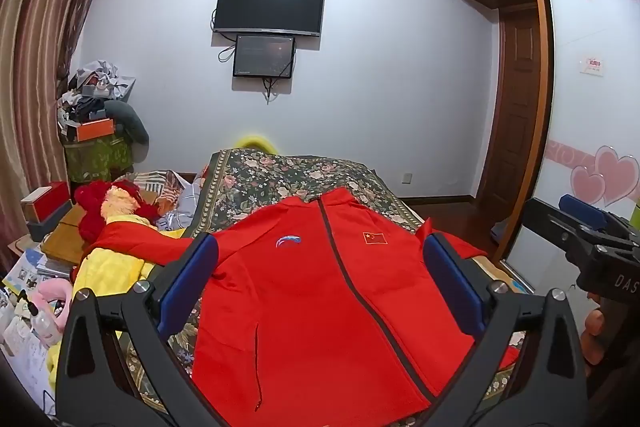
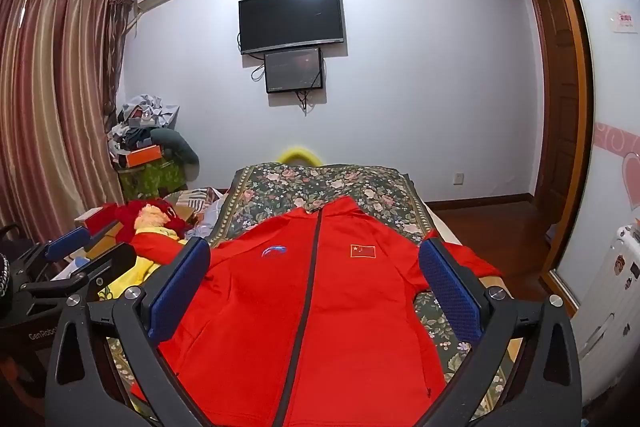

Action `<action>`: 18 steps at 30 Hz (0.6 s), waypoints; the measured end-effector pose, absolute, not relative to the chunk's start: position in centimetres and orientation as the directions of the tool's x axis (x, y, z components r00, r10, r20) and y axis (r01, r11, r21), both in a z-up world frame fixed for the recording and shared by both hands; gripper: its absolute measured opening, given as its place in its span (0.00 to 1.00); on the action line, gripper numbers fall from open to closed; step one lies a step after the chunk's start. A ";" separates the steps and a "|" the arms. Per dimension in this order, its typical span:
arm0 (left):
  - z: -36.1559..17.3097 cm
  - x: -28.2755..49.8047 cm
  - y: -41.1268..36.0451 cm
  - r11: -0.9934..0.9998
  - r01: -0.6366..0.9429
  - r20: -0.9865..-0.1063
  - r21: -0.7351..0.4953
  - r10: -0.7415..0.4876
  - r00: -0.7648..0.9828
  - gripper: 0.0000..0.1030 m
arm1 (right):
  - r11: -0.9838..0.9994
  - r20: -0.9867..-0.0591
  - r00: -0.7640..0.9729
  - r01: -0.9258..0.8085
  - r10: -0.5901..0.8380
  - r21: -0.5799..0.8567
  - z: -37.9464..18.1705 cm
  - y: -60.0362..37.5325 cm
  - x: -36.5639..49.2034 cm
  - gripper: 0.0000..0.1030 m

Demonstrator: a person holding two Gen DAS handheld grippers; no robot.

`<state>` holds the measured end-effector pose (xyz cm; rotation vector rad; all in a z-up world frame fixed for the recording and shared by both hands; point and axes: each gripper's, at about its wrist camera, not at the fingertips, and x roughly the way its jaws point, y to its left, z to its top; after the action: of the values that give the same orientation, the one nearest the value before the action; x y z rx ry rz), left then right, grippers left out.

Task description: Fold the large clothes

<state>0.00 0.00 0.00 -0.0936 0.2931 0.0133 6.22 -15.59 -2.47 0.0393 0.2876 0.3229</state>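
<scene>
- left wrist view: left gripper (image 1: 320, 267), black frame with two blue pads, jaws spread wide, nothing between them; it hovers above the red zip-front fleece jacket (image 1: 320, 307).
- the jacket lies flat, front up, on the dark floral-patterned bed cover (image 1: 280, 175), collar toward the far wall.
- only this view shows the right gripper (image 1: 580, 223) from the side at the right edge, plus fingers (image 1: 596, 323) on its handle, and one clear pump bottle (image 1: 40, 323) at lower left.
- right wrist view: right gripper (image 2: 314, 275), jaws wide apart, empty, over the same jacket (image 2: 304, 327).
- only this view shows the left gripper (image 2: 80, 251) at the left edge.
- count: one jacket, two badges on its chest, two dark wall-mounted screens (image 2: 292, 19).
</scene>
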 end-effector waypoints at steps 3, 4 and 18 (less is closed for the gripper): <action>-0.1 0.3 -0.1 0.996 -0.030 -0.291 -0.086 0.003 0.957 1.00 | 0.946 -0.272 0.907 -0.311 0.323 0.085 -2.5 -15.5 6.2 1.00; -0.1 0.4 -0.2 0.996 -0.030 -0.293 -0.085 0.004 0.956 1.00 | 0.947 -0.272 0.907 -0.312 0.322 0.084 -2.4 -15.5 6.2 1.00; -0.7 0.8 1.0 0.996 -0.025 -0.291 -0.089 -0.002 0.957 1.00 | 0.947 -0.275 0.906 -0.311 0.321 0.080 -2.1 -15.5 6.2 1.00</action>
<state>0.81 0.99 -0.71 -0.0922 0.2950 0.0121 6.17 -15.48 -2.14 0.0350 0.2899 0.3267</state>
